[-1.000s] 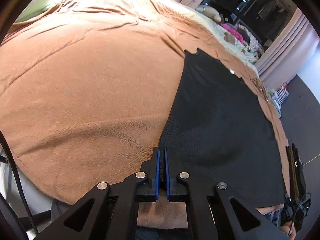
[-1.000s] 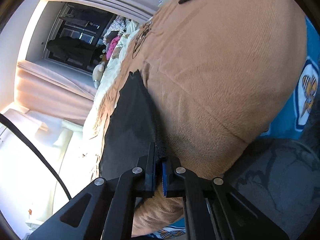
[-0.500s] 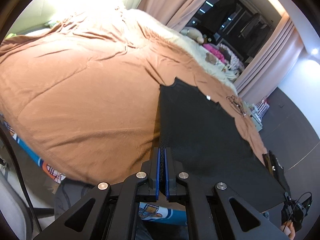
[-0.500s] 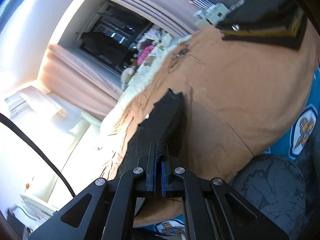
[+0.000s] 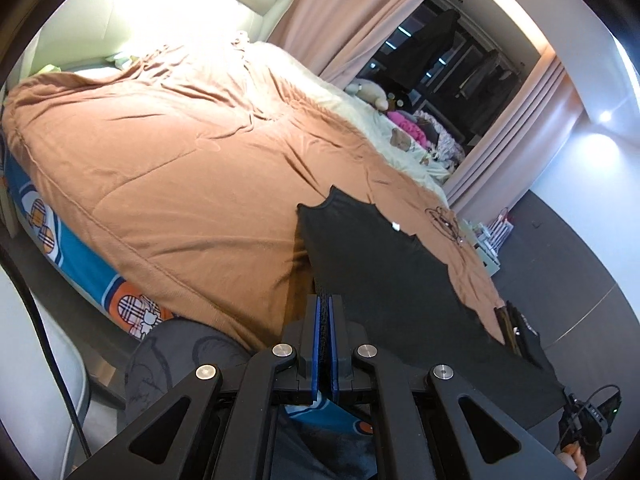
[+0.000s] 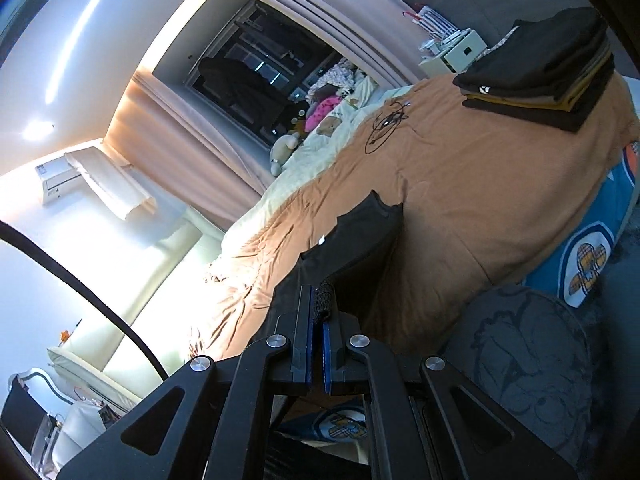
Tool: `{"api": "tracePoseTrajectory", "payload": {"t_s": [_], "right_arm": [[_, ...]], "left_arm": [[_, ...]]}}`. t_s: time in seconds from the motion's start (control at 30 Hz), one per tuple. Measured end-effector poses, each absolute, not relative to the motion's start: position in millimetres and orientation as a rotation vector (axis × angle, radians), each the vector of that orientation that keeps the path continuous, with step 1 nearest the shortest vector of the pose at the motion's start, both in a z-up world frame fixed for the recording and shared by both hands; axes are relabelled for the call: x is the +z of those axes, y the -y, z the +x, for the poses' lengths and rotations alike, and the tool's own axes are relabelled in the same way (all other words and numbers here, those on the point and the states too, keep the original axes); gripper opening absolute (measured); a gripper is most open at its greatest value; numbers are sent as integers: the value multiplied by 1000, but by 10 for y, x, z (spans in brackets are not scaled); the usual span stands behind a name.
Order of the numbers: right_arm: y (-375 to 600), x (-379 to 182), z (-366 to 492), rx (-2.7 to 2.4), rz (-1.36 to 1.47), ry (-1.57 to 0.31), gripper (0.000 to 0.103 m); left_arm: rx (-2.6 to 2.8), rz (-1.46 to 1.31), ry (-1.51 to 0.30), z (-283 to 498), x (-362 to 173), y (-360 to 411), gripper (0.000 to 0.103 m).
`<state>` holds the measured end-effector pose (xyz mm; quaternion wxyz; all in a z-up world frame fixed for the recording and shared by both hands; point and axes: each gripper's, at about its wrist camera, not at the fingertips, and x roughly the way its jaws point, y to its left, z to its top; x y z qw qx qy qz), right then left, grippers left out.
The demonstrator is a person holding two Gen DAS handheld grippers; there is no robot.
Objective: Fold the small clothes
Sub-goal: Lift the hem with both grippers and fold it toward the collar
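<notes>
No legible writing. Left hand-held gripper and right hand-held gripper each clamped on black garment hem, above brown bedspread; folded stack beyond right gripper.

A matt black knit garment, its hem ribbed and coarse, lies over a soft, brushed tan blanket creased in shallow folds; the left claw and right claw are matt black plastic with smooth blue pads and shiny metal pins, while folded clothes of dull dark cloth sit stacked beside a printed blue sheet
</notes>
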<state>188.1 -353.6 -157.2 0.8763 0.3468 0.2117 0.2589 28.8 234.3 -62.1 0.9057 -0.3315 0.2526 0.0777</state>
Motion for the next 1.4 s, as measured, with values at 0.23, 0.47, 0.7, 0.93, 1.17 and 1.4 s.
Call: {"api": "tracePoseTrajectory", "payload": {"t_s": [0.23, 0.47, 0.7, 0.93, 1.17, 1.4], "right_arm": [[3634, -1513, 1769, 563, 725, -408, 0], [3573, -1376, 2080, 581, 653, -406, 0], [3434, -1218, 2909, 568, 634, -420, 0], [3150, -1116, 3819, 550, 649, -464, 0], [2858, -1076, 4474, 534, 653, -516, 0], [2628, -1073, 5000, 510, 679, -579, 0]], "left_arm": [[144, -662, -477, -13, -381, -2292, 3], [114, -632, -427, 43, -88, -2213, 3], [152, -565, -436, 580, 85, -2249, 4], [197, -529, -498, 1391, 98, -2379, 4], [228, -498, -578, 2094, -27, -2532, 4], [253, -499, -656, 2677, -264, -2680, 4]]}}
